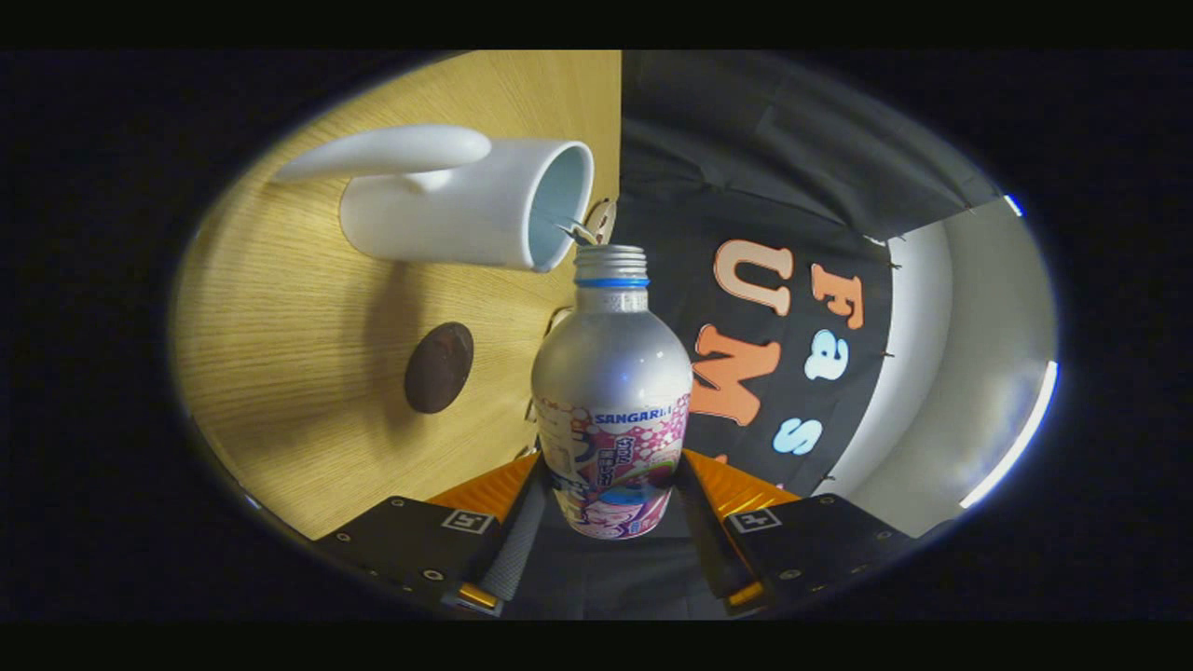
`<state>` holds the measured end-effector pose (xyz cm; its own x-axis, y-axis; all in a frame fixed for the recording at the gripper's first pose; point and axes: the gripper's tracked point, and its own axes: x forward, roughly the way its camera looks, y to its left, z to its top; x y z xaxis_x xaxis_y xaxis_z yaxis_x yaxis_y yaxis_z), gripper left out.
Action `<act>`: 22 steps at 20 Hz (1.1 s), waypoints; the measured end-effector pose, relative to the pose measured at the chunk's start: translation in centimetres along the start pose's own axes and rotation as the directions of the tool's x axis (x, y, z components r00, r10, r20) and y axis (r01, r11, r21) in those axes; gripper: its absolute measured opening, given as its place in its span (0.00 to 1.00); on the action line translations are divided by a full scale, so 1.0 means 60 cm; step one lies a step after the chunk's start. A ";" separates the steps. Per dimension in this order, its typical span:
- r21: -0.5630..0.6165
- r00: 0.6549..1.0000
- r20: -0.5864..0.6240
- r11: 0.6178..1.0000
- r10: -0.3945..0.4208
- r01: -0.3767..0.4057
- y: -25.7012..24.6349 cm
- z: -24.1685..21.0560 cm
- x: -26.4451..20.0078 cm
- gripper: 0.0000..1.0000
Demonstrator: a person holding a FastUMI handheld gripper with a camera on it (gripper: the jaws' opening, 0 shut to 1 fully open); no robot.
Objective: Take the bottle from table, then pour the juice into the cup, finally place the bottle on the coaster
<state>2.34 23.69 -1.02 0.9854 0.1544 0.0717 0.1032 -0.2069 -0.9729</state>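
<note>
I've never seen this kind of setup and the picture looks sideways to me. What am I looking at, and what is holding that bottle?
The camera rides on a handheld two-finger gripper and looks forward along its fingers. It is rolled over, so the wooden table appears tipped on its side. Both fingers press on a silver bottle, uncapped, its mouth at the rim of a white cup, as if pouring. A dark round coaster lies on the table beside the cup.

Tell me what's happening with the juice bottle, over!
Hand-held gripper shut on bottle. Bottle uncapped, mouth at the white cup rim. Brown coaster bare on table. Nothing in the way.
</note>
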 end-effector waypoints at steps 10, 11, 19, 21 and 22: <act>-0.035 1.000 0.004 0.999 0.014 -0.014 0.003 0.002 -0.001 0.76; -0.040 1.000 0.004 0.999 0.017 -0.017 0.003 0.004 -0.002 0.76; -0.065 1.000 0.011 0.998 0.023 -0.023 -0.001 0.003 0.002 0.76; -0.072 1.000 0.014 0.997 0.024 -0.023 -0.003 0.004 0.003 0.76; -0.075 1.000 0.015 0.997 0.024 -0.023 -0.003 0.003 0.002 0.76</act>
<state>2.45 23.91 -0.86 0.9854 0.1642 0.0446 0.0903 -0.2823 -0.9551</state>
